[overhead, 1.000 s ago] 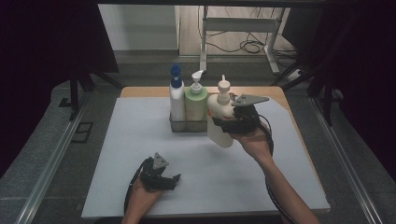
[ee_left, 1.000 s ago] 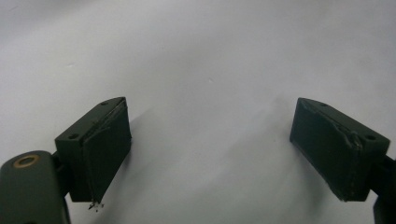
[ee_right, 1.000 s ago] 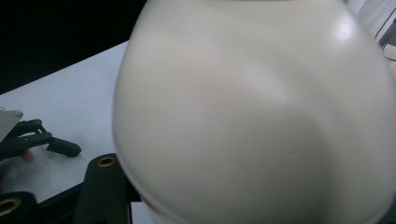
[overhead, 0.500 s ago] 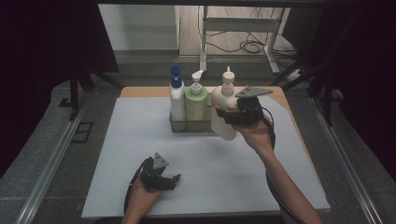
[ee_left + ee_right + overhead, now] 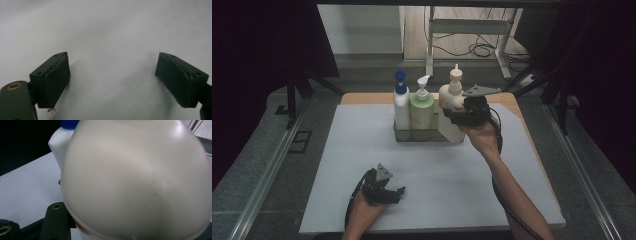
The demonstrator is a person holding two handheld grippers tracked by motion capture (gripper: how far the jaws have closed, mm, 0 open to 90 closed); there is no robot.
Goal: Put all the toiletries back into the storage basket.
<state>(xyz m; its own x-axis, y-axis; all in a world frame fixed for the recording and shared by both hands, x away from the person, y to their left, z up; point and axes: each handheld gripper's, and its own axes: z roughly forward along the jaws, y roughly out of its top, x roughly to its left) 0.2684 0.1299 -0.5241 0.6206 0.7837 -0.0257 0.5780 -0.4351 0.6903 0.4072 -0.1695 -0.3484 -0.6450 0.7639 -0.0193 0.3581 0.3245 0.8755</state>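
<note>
Currently, left to right. Left gripper [image 5: 388,192] parked low on the white mat [image 5: 342,165], near the front edge, jaws spread wide with nothing between, just bare mat in the left gripper view. No role in the lift as things stand.

Mid-table: wire basket [image 5: 404,134] toward the back of the mat, holding a white bottle with blue cap [image 5: 401,107] at its left end and a green pump bottle [image 5: 422,110] just beside it.

Then the cream bottle [image 5: 451,107], pinched at mid-body by the right gripper [image 5: 459,116], jaws part-way closed on the belly. Sits at the right end of the row, just beside the green one, base at basket level; cannot tell whether inside the basket wall or hanging outside it. Right gripper view: rounded cream body [image 5: 135,180] right up against the camera, blue-capped bottle [image 5: 58,142] behind.

Handling, as a judgement: smooth rounded plastic, likely slick and a bit squashy under the pads; probably some liquid inside, so weight low and prone to swing. Best grip across the widest flat of the body, below the shoulder, not the narrow nozzle on top. Firm but not crushing.

Room: tight on the bottle's left, green pump head close, basket rim a snag risk on the way down. Open mat to the right and front; right table edge near, wooden strip behind.
</note>
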